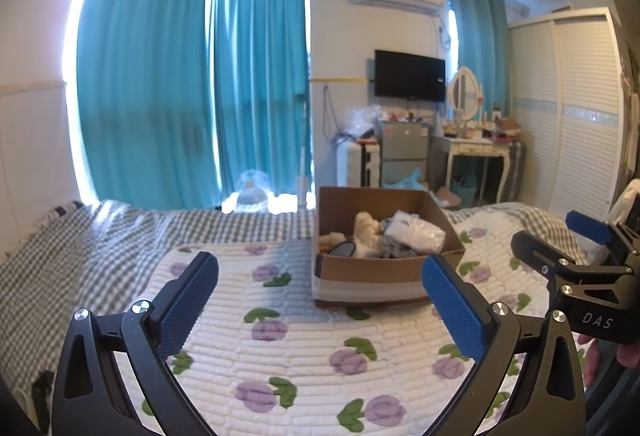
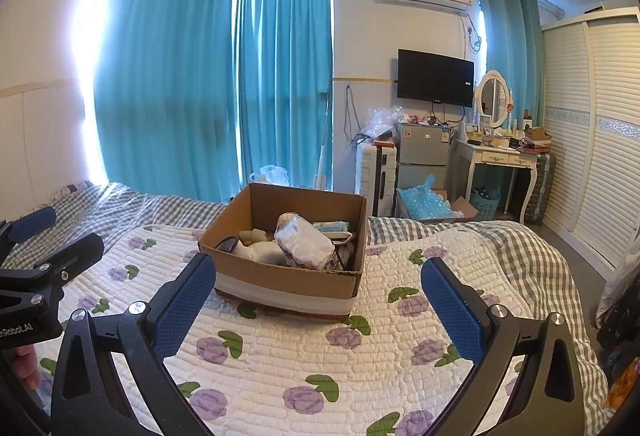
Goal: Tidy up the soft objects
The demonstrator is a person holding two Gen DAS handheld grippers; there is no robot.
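Note:
A cardboard box (image 1: 372,268) (image 2: 280,276) stands on the floral quilt (image 1: 280,348) (image 2: 320,364) on the bed. Inside lie a cream plush toy (image 1: 366,228), a white plastic-wrapped bundle (image 1: 416,230) (image 2: 306,240), a grey cloth and a dark round item (image 1: 343,248). My left gripper (image 1: 320,300) is open and empty, held above the quilt just short of the box. My right gripper (image 2: 318,304) is open and empty, also just before the box. The right gripper shows at the right of the left wrist view (image 1: 576,256); the left gripper shows at the left of the right wrist view (image 2: 44,256).
A grey checked sheet (image 1: 80,236) covers the bed around the quilt. Teal curtains (image 2: 180,76) hang behind. A small fridge (image 2: 424,152), white suitcase, dressing table (image 2: 500,160) and wardrobe (image 2: 592,116) stand beyond the bed's far edge.

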